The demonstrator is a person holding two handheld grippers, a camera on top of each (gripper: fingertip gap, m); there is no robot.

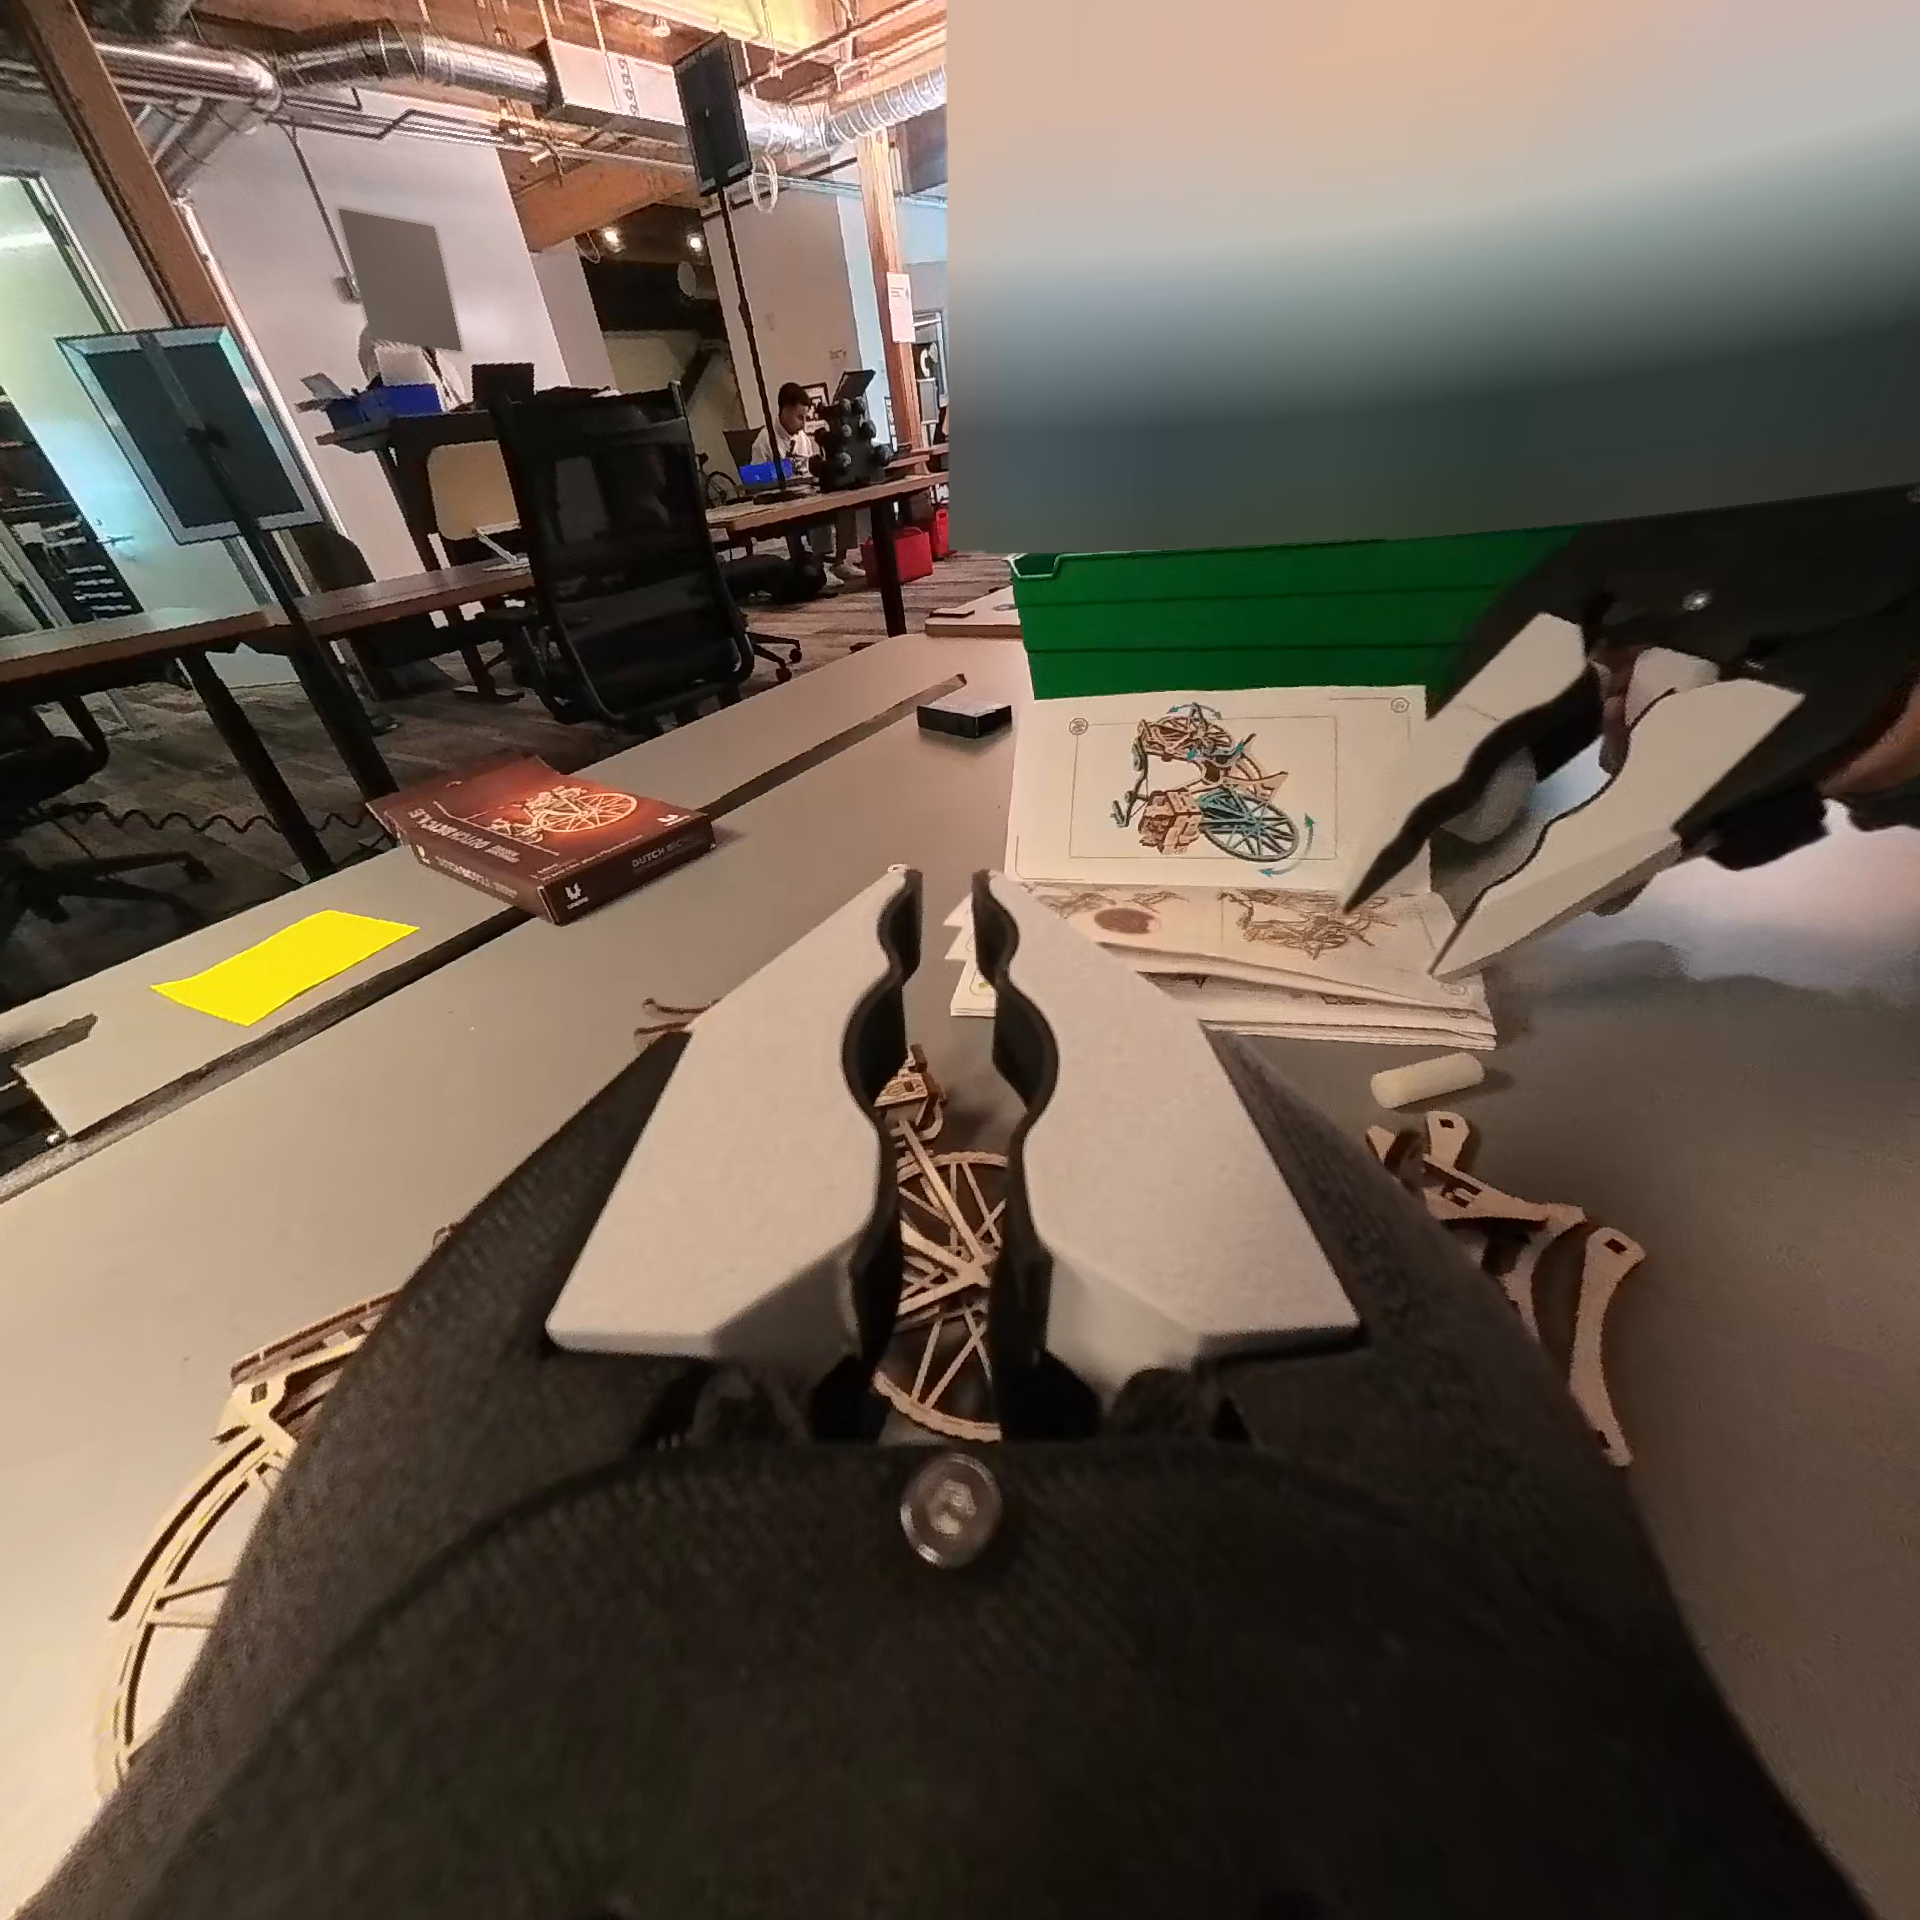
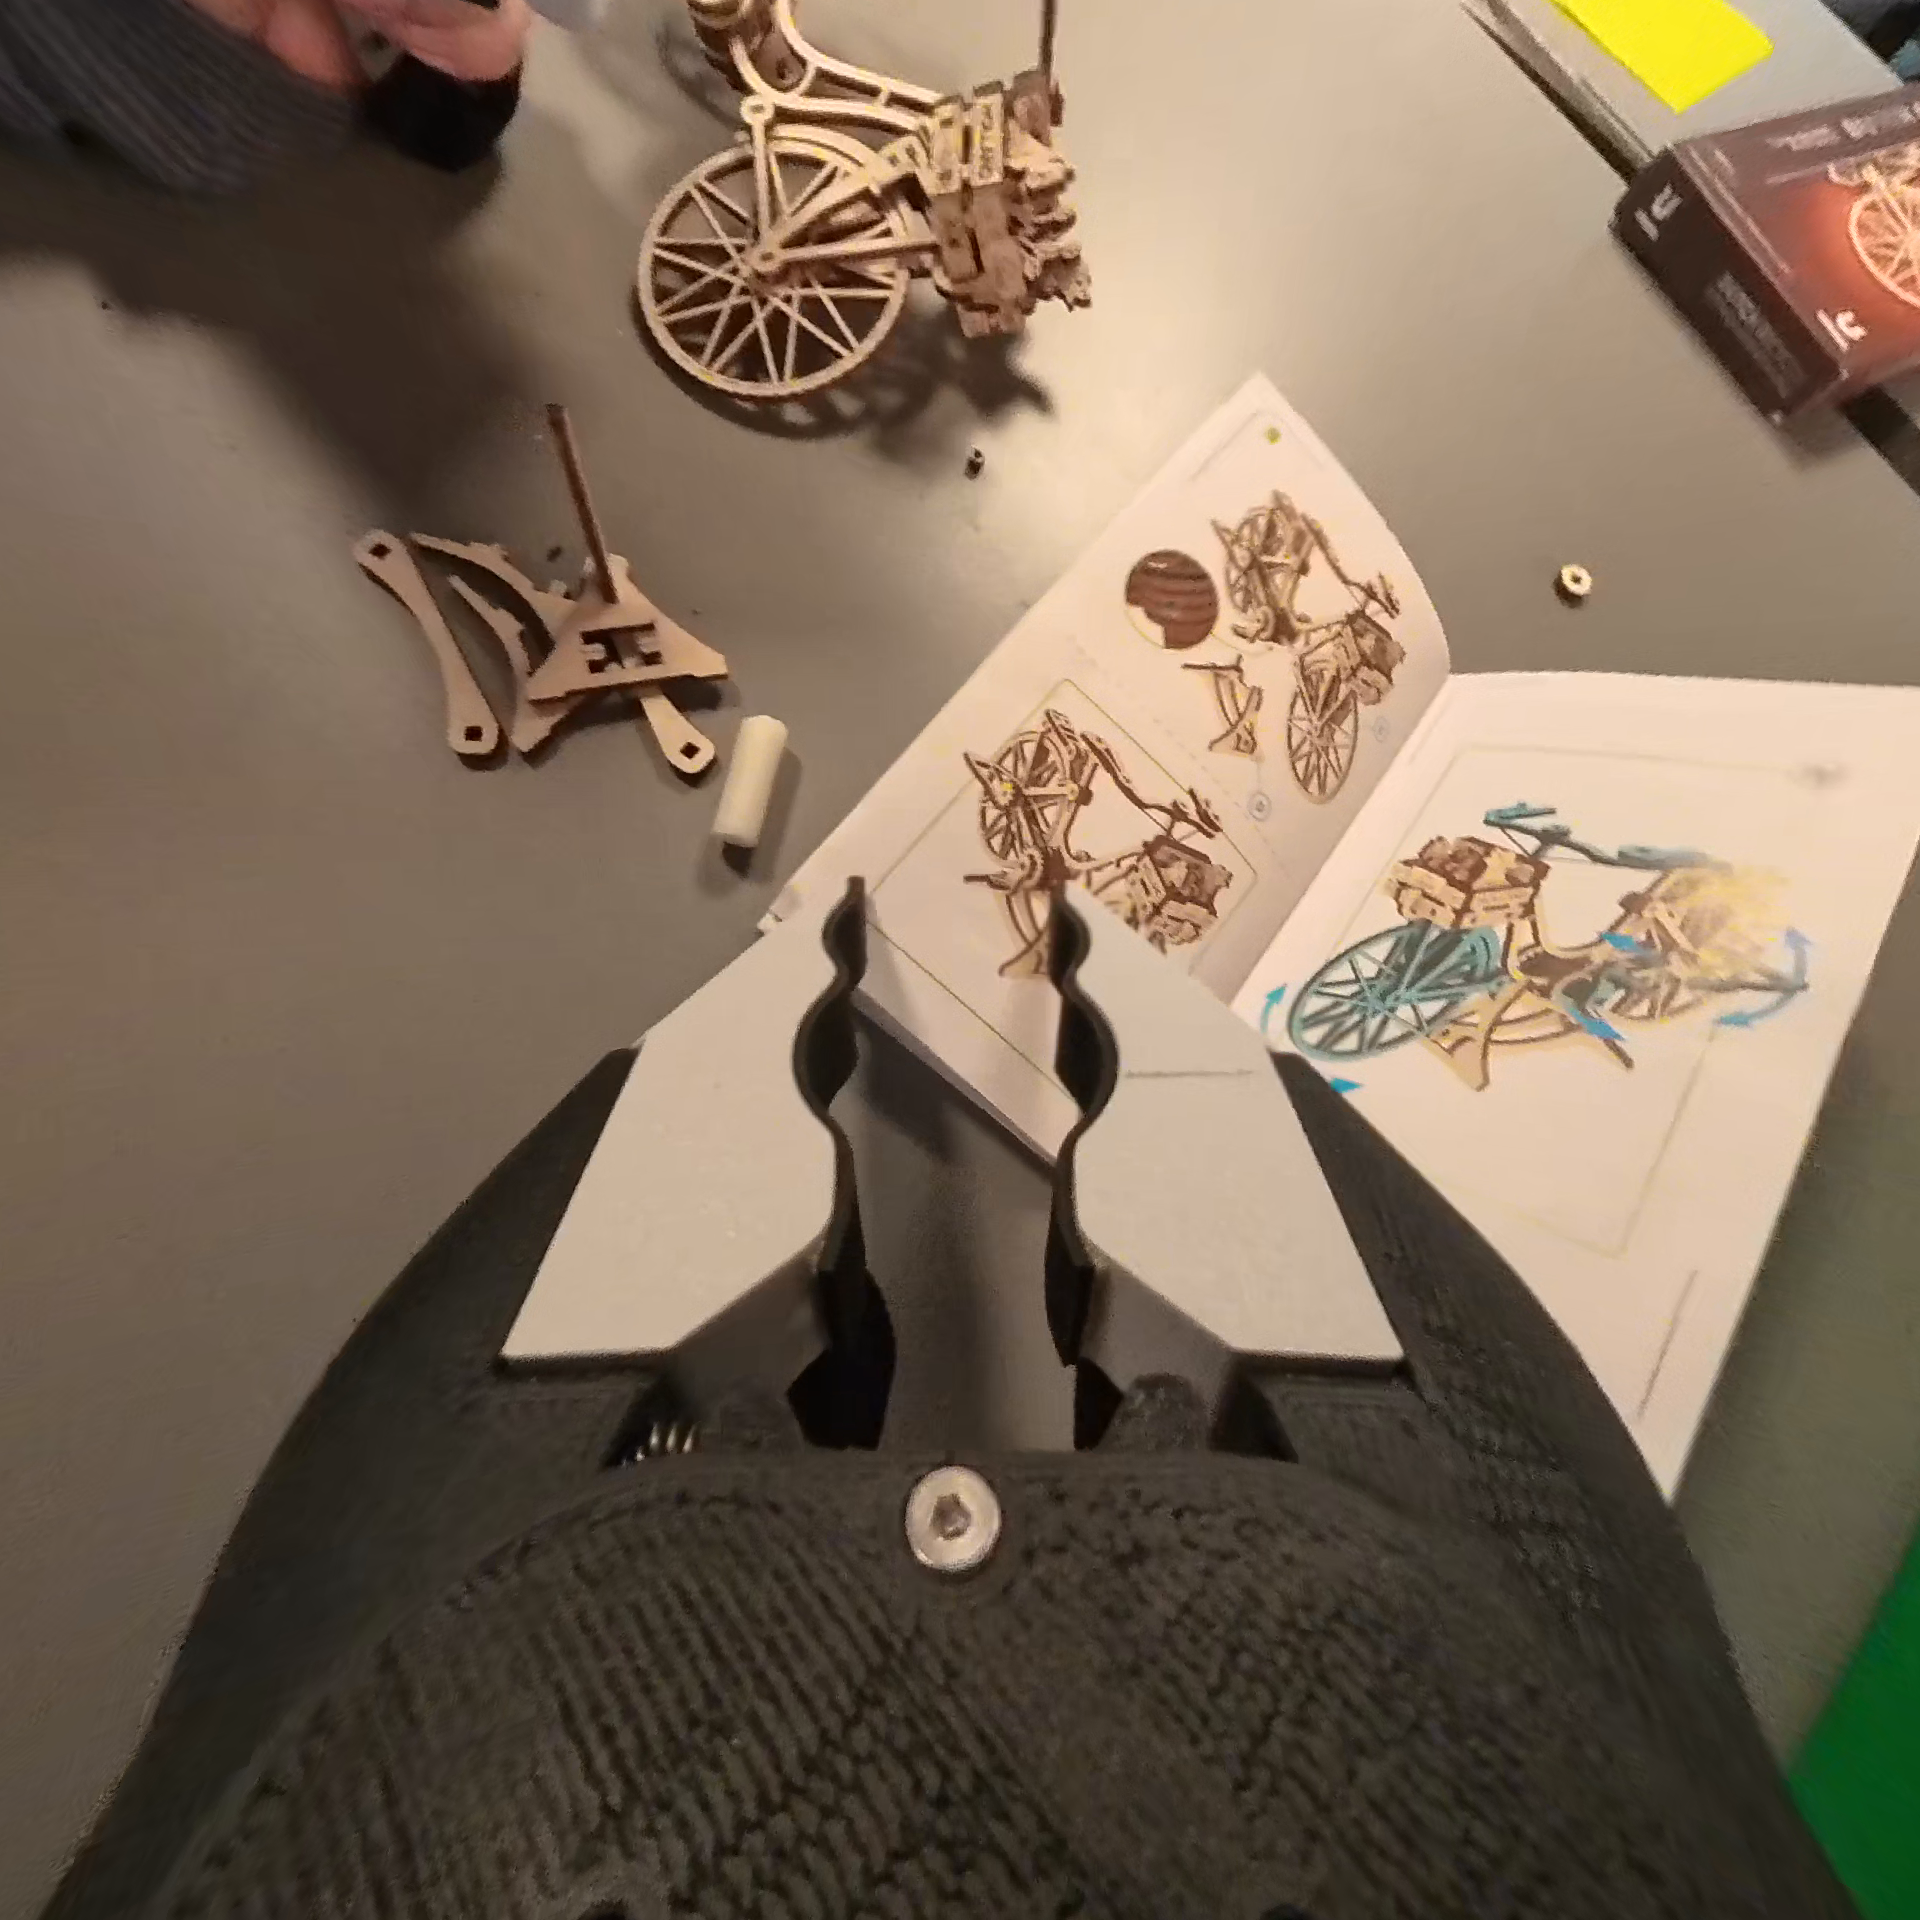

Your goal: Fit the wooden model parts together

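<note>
the half-built pale wooden bicycle model (image 2: pixel 831 218), spoked wheel and crate-like block of parts at one end, lies on its side on the grey table (image 2: pixel 260 935), far side of my working area. in the left wrist view it sits right under my left tongs (image 1: pixel 945 883); i see only spokes and a rim through the gap between the fingers. those tongs are slightly parted and hold nothing. i judge they hover there ready to steady the frame.

the small heap of loose flat wooden fork-shaped parts (image 2: pixel 540 644), with a thin dark rod standing up out of it, lies well apart from the bicycle, near the short white cylinder (image 2: pixel 750 774). probably the next piece to fit.

my right tongs (image 2: pixel 956 914) are parted and empty, poised over the edge of the open white instruction booklet (image 2: pixel 1351 831). the booklet lies flat beside the parts, so i can check the step before picking anything up.

further out: dark brown kit box (image 2: pixel 1787 239), yellow sticky note (image 2: pixel 1652 42), green plastic bin (image 1: pixel 1226 623) behind the booklet, all clear of the work.

fitting not yet begun at this step, by my reading.
</note>
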